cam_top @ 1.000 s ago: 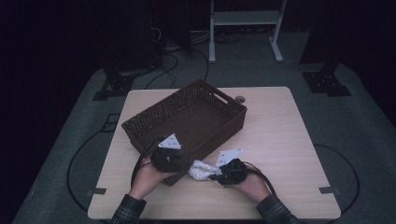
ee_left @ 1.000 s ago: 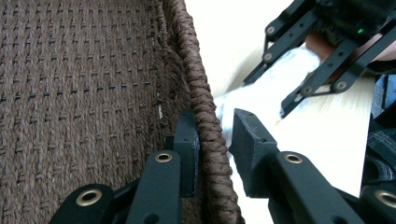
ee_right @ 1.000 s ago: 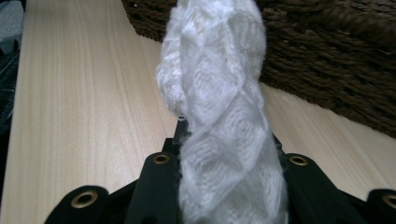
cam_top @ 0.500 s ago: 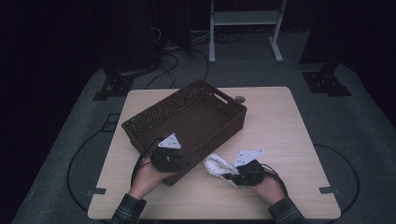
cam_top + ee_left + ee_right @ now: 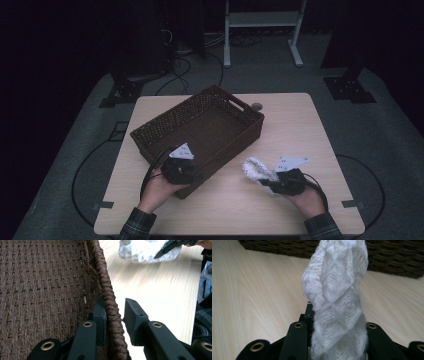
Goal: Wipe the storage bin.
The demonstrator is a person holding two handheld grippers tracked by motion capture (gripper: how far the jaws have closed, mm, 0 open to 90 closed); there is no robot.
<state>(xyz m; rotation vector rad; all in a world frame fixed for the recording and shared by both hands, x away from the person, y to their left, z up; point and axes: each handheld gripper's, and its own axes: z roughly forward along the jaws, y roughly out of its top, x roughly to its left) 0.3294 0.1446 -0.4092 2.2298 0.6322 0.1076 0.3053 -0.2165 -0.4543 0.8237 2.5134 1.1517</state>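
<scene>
Cloth sits squeezed in your right gripper; your left gripper straddles the basket rim, one jaw not touching.

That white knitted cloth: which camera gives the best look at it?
The right gripper view: the white cloth stands close up between the jaws, its diamond knit plain. The high view shows it as a small pale bundle on the table, at the right gripper. The left gripper view catches its edge, far off.

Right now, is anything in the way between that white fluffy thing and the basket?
Only bare table lies between the white cloth in the right gripper and the basket; its near wall must be cleared. The left gripper straddles that rim.
</scene>
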